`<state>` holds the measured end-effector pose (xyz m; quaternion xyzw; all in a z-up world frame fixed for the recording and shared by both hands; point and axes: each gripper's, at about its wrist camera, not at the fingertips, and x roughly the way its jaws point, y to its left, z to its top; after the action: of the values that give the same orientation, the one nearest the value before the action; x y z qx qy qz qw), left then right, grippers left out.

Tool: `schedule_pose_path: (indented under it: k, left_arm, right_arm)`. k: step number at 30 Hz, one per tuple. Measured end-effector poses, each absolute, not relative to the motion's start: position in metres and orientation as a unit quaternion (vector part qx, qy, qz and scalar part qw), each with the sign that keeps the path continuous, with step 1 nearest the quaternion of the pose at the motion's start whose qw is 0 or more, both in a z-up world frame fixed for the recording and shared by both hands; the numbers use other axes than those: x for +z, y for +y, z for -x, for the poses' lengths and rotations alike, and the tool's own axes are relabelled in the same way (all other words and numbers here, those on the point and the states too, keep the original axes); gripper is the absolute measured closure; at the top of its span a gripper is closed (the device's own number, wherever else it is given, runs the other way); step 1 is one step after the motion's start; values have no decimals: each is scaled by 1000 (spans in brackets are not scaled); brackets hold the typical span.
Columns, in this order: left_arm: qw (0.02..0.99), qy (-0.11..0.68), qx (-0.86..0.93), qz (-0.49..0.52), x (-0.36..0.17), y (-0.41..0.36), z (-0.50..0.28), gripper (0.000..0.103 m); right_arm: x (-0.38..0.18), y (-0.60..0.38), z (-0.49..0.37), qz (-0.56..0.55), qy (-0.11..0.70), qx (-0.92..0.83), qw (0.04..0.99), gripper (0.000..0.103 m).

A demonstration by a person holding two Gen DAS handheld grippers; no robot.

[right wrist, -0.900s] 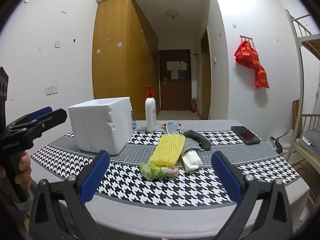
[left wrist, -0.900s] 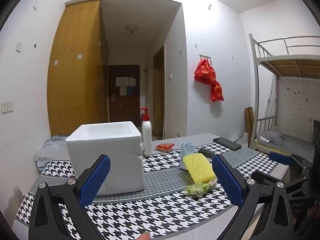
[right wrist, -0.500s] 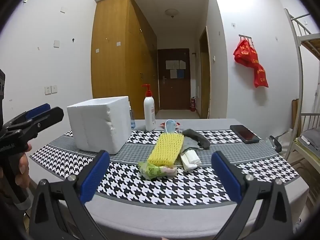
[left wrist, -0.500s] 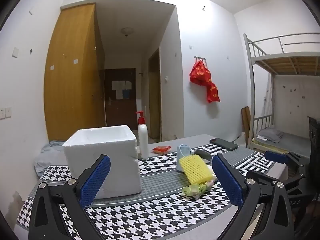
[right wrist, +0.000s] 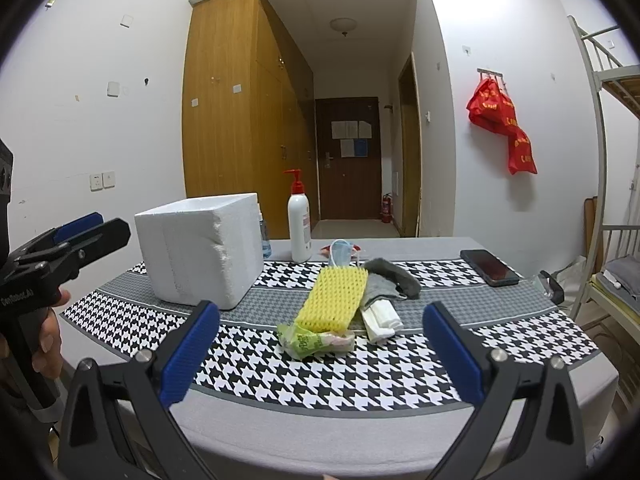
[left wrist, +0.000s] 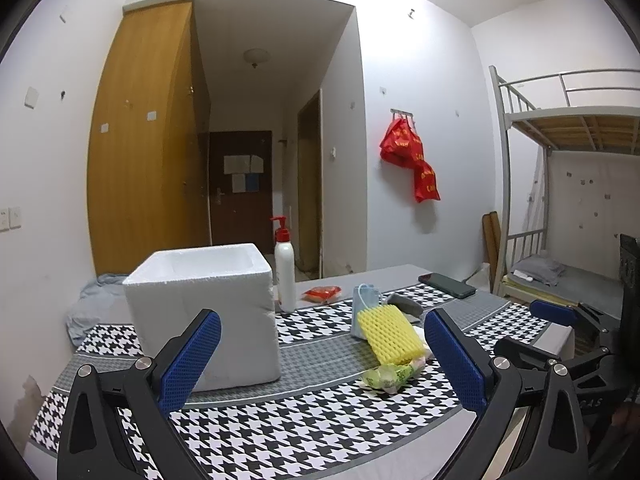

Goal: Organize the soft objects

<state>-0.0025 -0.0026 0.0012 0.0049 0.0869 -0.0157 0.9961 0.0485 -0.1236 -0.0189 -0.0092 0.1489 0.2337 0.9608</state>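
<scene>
A cluster of soft things lies at the middle of the table [right wrist: 400, 432], on its houndstooth cloth [right wrist: 360, 376]: a yellow foam net [right wrist: 334, 298] rests on top, its near end over a green packet [right wrist: 308, 340]; a white roll [right wrist: 382, 318] lies just right of the net, touching a grey sock [right wrist: 394, 276] behind it; a blue mask [right wrist: 342, 252] stands at the far end of the net. A white foam box [right wrist: 200, 248], open at the top, sits to the left of the cluster, apart from it; a pump bottle [right wrist: 300, 224] with a red head stands upright behind, between box and cluster; a small red packet [left wrist: 322, 293] lies near the bottle; a dark phone [right wrist: 490, 267] lies flat toward the table's right edge. The right gripper [right wrist: 320, 356] hangs at the near edge of the table with its jaws spread wide and nothing between them, the cluster straight ahead; the left gripper [left wrist: 322, 360] stands likewise wide and empty, nearer the box, and shows at the left of the right wrist view, gripped by a hand [right wrist: 46, 332]. Red bags [right wrist: 504, 124] hang on the wall; a bunk bed [left wrist: 568, 116] stands at the right.
</scene>
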Motion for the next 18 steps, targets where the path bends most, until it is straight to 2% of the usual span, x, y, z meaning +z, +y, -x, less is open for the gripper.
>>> schedule_pose_path:
  k: [18]
  left_arm:
    - [996, 91, -3, -3, 3, -3, 3, 1]
  right_arm:
    - [-21, -128, -51, 1, 155, 233, 960, 0]
